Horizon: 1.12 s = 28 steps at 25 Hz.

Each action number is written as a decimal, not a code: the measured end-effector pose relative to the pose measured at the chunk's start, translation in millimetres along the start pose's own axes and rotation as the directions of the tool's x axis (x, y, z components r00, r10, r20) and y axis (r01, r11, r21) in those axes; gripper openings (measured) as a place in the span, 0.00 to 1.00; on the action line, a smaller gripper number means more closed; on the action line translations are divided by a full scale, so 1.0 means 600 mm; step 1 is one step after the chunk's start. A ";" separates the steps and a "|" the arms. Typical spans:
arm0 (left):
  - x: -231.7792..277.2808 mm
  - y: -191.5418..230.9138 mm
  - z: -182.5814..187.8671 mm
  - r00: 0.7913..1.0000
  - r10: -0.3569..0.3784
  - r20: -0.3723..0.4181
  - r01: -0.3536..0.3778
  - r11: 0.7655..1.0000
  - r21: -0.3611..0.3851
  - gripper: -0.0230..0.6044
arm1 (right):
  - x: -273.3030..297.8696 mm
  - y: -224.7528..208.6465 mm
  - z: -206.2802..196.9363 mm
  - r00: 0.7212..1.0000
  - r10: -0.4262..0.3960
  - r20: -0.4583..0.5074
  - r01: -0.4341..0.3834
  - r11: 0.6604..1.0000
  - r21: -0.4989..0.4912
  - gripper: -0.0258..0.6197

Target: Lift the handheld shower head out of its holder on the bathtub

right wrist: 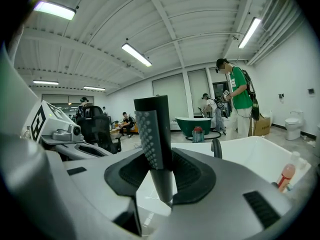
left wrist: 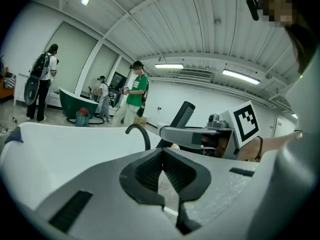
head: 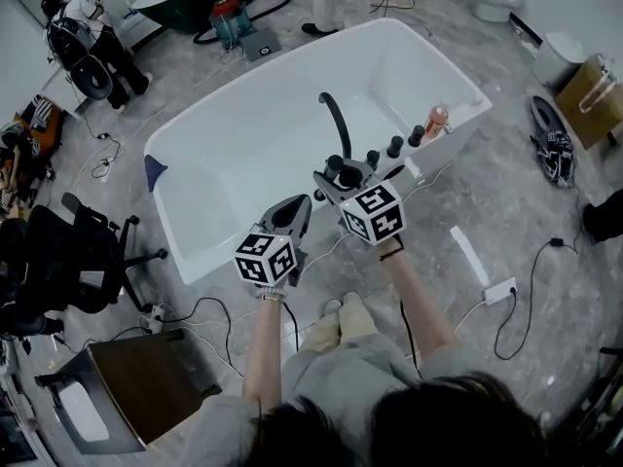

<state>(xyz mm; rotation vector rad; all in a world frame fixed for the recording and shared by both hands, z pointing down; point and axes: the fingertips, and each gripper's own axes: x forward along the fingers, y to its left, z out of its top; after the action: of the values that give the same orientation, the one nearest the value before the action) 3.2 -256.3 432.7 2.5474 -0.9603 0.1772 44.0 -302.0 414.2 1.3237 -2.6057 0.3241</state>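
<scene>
White bathtub [head: 224, 154] sits mid-floor. On the tub rim nearest the person: black curved spout [head: 336, 120], then three black knobs [head: 394, 146] in a row, then a pink bottle [head: 435, 122] toward that rim's end. Around the tub: black office chair [head: 83, 251] off its left end, dark green tub [head: 185, 3] & red vacuum [head: 229, 17] beyond its far side, and a person in a green shirt [right wrist: 240, 91] standing past it. Right gripper [head: 343, 171] is over the near rim, just short of the spout, jaws partly apart & clamped on the handle of the black shower head [right wrist: 154, 129]. The head stands upright w/ its nozzle face turned left in the right gripper view. The handle's lower end pokes out below the pads. Left gripper [left wrist: 162, 159] is just beside it on the person's side of the rim, jaws closed tip to tip w/ nothing between them.
</scene>
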 end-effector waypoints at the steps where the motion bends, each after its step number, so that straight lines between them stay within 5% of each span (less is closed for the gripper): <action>1: -0.004 -0.006 0.005 1.000 -0.003 0.005 0.003 1.000 0.005 0.04 | -0.005 0.005 0.006 1.000 0.004 0.004 -0.004 1.000 -0.005 0.25; 28: -0.080 -0.114 0.108 0.989 -0.095 0.115 0.072 0.979 0.191 0.04 | -0.122 0.064 0.099 0.990 0.065 0.128 -0.060 0.997 -0.044 0.25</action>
<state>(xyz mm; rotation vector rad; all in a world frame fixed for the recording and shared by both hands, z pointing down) 10.2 -208.2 338.7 2.7934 -0.9176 0.0889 50.6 -240.2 333.4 1.2921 -2.7493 0.2017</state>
